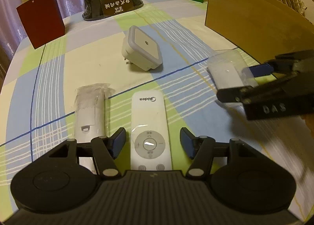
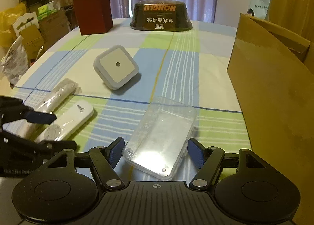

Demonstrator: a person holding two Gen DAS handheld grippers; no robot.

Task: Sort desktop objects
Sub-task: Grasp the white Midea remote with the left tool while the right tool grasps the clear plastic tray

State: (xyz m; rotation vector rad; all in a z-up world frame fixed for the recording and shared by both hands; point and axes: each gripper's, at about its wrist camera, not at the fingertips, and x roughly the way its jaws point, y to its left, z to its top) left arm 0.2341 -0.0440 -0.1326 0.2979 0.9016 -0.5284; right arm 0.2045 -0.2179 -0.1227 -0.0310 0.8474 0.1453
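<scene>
Left gripper (image 1: 153,142): fingers spread wide, holding nothing, one blue pad either side of the near end of the white Midea remote control (image 1: 150,129), which lies flat on the checked tabletop (image 1: 94,61).
Right gripper (image 2: 156,152): fingers likewise wide apart and empty, straddling the near end of the clear plastic rectangular case (image 2: 161,138); whether the pads touch its sides I cannot tell.
Remote, handling: looks light, stiff, with smooth, rather slippery plastic; I would take it across its narrow width, on the long edges near the button ring.
Clear case, handling: light and hard but thin-walled, likely to flex or skid if squeezed hard; its long side walls look the best hold.
Nearby on the left: a white tube-shaped item in crinkled clear wrap (image 1: 91,111), just beside the remote, close enough to be nudged.
Farther off: a white square plug-in night light (image 1: 142,51), tilted on its prongs, mid-tabletop.
Right side: a tall brown cardboard box (image 2: 272,95), open at the top, probably where the things are to go.
</scene>
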